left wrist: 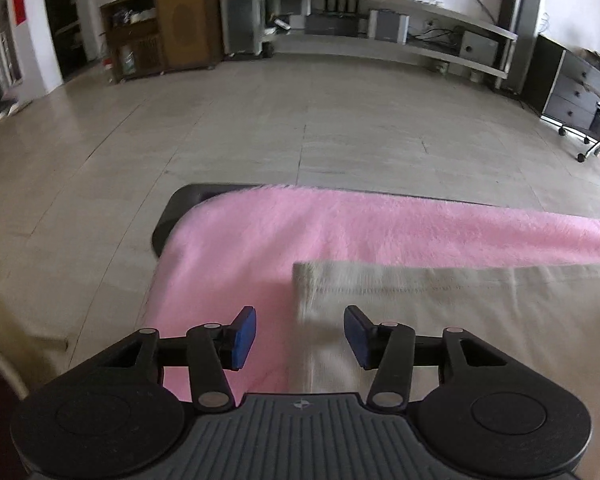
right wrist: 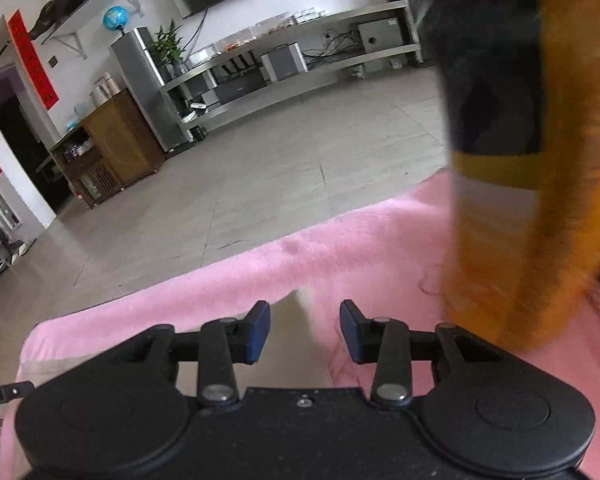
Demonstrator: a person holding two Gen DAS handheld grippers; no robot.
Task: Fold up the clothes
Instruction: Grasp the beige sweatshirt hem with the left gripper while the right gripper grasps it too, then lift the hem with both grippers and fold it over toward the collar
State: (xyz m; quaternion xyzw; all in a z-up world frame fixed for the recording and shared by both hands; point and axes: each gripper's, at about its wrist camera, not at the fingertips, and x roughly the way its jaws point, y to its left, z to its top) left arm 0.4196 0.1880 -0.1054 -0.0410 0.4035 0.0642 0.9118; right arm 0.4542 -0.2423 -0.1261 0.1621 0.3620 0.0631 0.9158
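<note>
Far ahead of the tongs, a wooden cabinet [left wrist: 172, 26] and long metal shelving [left wrist: 380, 20] line the wall; a blue globe [right wrist: 115, 17] sits upper left.

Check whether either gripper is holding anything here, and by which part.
Nothing is held. The left gripper and the right gripper are both open above the beige cotton garment on the fluffy pink blanket.

garment [left wrist: 460, 312]: lying on blanket [left wrist: 340, 228], corner between left gripper [left wrist: 300, 338] jaws
blanket: covering table, probably
floor [left wrist: 260, 128]: stretching beyond blanket
</note>
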